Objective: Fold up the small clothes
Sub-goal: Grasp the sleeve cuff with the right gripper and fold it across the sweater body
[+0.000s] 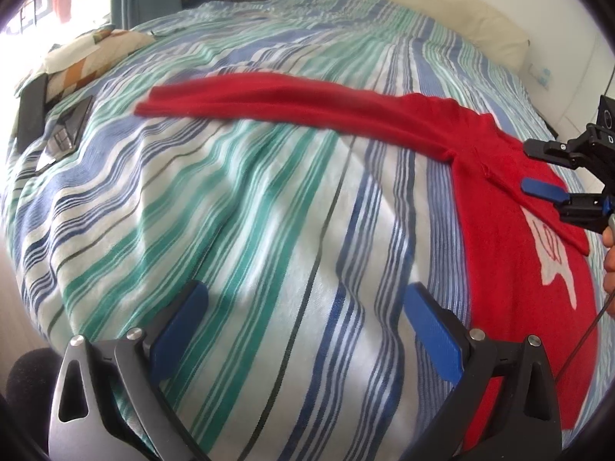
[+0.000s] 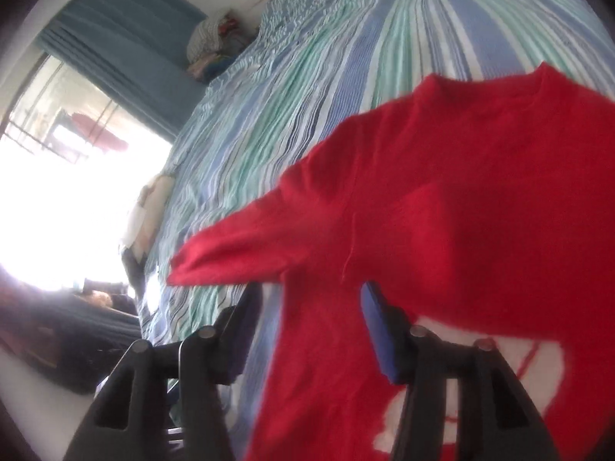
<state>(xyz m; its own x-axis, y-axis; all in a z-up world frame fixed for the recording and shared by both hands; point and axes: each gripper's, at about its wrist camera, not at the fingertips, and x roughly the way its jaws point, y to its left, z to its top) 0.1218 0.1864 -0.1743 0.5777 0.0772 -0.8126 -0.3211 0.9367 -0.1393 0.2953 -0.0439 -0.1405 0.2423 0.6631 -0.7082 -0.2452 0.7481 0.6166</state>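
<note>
A small red sweater [image 1: 511, 207] is lying spread on a bed covered with a striped bedsheet [image 1: 238, 207] in blue, green and white. One long sleeve [image 1: 276, 103] is stretching straight out from the body of the garment, and its long axis is running across the view of the left gripper [image 1: 303, 315], well ahead of its jaws. The sleeve's cuff is lying ahead and to the left of those jaws; the shoulder and body are lying ahead and to their right. The left jaws are standing wide open, holding nothing, with only bare sheet between them.

The right gripper [image 1: 538, 169] is hanging over the body of the sweater, near the shoulder, so it looks like the nearer of the two to the garment. In the right wrist view, which is blurred, its jaws [image 2: 311, 322] are standing apart with red cloth lying beneath and between them, but the pads do not seem to be pressing on it. A white printed patch [image 2: 461, 376] on the sweater's front is showing just beside the right-hand jaw.

Judging from this layout, the outstretched sleeve probably needs folding inward over the body. The cuff lies on the left gripper's side, well apart from the right one, so the left hand seems better placed to reach it.
</note>
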